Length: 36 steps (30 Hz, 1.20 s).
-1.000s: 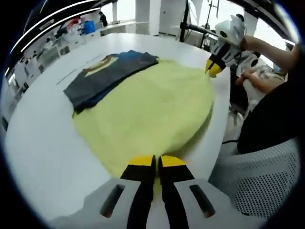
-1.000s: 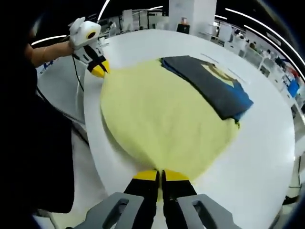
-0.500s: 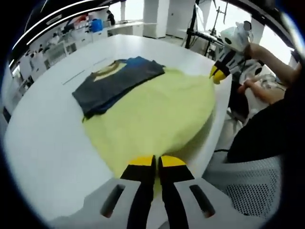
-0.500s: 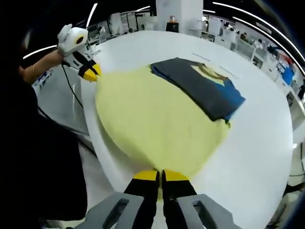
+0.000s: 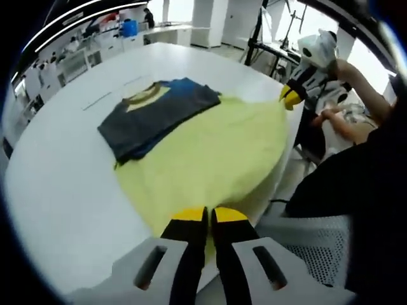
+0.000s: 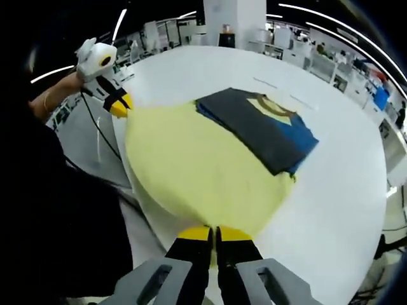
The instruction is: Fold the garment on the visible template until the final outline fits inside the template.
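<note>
Yellow cloth (image 5: 210,159) near edge sags off white table (image 5: 57,190), hidden. Left gripper (image 5: 208,216) and right gripper (image 6: 213,235) clenched on its corners, 6 o'clock; folded dark garment (image 6: 264,130) atop.

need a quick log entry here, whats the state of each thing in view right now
yellow cloth: spread flat, each near corner pinched by a gripper
dark folded t-shirt: folded, lying on the cloth's far edge
left gripper: shut on the yellow cloth
right gripper: shut on the yellow cloth
white table: under the cloth and shirt
</note>
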Available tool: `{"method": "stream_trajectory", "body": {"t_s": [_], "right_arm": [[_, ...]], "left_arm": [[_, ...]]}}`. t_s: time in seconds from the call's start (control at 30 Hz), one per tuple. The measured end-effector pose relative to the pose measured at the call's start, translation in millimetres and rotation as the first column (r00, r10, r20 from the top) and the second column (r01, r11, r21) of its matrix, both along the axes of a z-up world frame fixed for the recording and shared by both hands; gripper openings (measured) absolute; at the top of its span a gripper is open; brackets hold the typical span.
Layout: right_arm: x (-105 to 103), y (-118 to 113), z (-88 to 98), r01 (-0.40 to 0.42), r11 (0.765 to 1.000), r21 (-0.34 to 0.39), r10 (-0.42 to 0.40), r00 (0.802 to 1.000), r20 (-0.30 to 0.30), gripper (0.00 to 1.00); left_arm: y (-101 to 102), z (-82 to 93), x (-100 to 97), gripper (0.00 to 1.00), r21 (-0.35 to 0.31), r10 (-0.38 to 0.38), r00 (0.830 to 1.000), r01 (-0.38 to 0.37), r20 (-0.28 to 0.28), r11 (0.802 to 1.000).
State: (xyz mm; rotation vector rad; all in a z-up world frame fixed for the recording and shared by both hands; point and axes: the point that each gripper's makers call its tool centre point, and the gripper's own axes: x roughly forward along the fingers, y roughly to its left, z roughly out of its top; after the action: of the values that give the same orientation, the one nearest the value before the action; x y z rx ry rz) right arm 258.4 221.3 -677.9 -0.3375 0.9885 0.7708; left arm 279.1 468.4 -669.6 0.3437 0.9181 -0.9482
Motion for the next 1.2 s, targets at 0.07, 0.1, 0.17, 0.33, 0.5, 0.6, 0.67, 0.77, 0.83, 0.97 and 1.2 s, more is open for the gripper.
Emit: {"method": "stream_trajectory", "body": {"t_s": [0.07, 0.1, 0.17, 0.33, 0.5, 0.6, 0.67, 0.77, 0.83, 0.97, 1.2], "right_arm": [[-1.7, -0.2, 2.7, 0.002, 1.0, -0.005, -0.002, 1.0, -0.008, 0.0], [-2.5, -0.2, 4.2, 0.0, 1.0, -0.008, 0.0, 1.0, -0.01, 0.0], [-3.6, -0.4, 7.9, -0.002, 1.0, -0.011, 0.002, 1.0, -0.013, 0.0], [-2.9, 0.4, 17.6, 0.005, 1.0, -0.003, -0.005, 1.0, -0.007, 0.0], [-7.2, 2.3, 25.8, -0.009, 1.0, -0.011, 0.009, 1.0, -0.013, 0.0], [-9.6, 1.5, 30.8, -0.017, 1.0, -0.019, 0.017, 1.0, -0.013, 0.0], [-10.3, 1.4, 35.3, -0.017, 1.0, -0.024, 0.016, 1.0, -0.013, 0.0], [-8.9, 1.9, 42.8, -0.028, 0.999, -0.033, 0.028, 1.0, -0.002, 0.0], [-7.4, 2.6, 45.5, -0.036, 0.999, -0.036, 0.036, 0.999, 0.002, 0.0], [-0.8, 2.8, 46.6, -0.04, 0.999, -0.033, 0.04, 0.999, 0.007, 0.0], [18.8, -0.5, 43.4, -0.038, 0.998, -0.048, 0.039, 0.999, 0.031, 0.0]], "left_arm": [[0.7, 5.4, 0.7, 0.01, 0.003, -0.001, 1.0, 0.001, 0.0, 1.0], [1.1, 7.5, 0.7, 0.01, 0.005, -0.002, 1.0, 0.002, 0.001, 1.0], [1.5, 11.4, 0.4, 0.01, 0.004, -0.003, 1.0, 0.003, 0.0, 1.0], [2.8, 19.2, -0.7, 0.01, 0.023, -0.008, 1.0, 0.008, 0.022, 1.0], [2.6, 27.0, -7.1, 0.01, 0.015, -0.007, 1.0, 0.007, -0.007, 1.0], [1.6, 33.0, -8.5, 0.01, 0.019, -0.023, 1.0, 0.023, -0.004, 1.0], [1.0, 37.7, -8.1, 0.01, 0.021, -0.029, 1.0, 0.029, 0.0, 0.999], [0.7, 43.0, -4.8, 0.01, 0.019, -0.034, 0.999, 0.034, 0.007, 0.999], [1.7, 43.8, -2.0, 0.01, 0.025, -0.036, 0.999, 0.036, 0.016, 0.999], [6.0, 42.4, 7.8, 0.01, 0.036, -0.022, 0.999, 0.021, 0.027, 0.999], [5.7, 44.3, 23.0, 0.01, 0.046, -0.038, 0.997, 0.035, 0.07, 0.998]]}}
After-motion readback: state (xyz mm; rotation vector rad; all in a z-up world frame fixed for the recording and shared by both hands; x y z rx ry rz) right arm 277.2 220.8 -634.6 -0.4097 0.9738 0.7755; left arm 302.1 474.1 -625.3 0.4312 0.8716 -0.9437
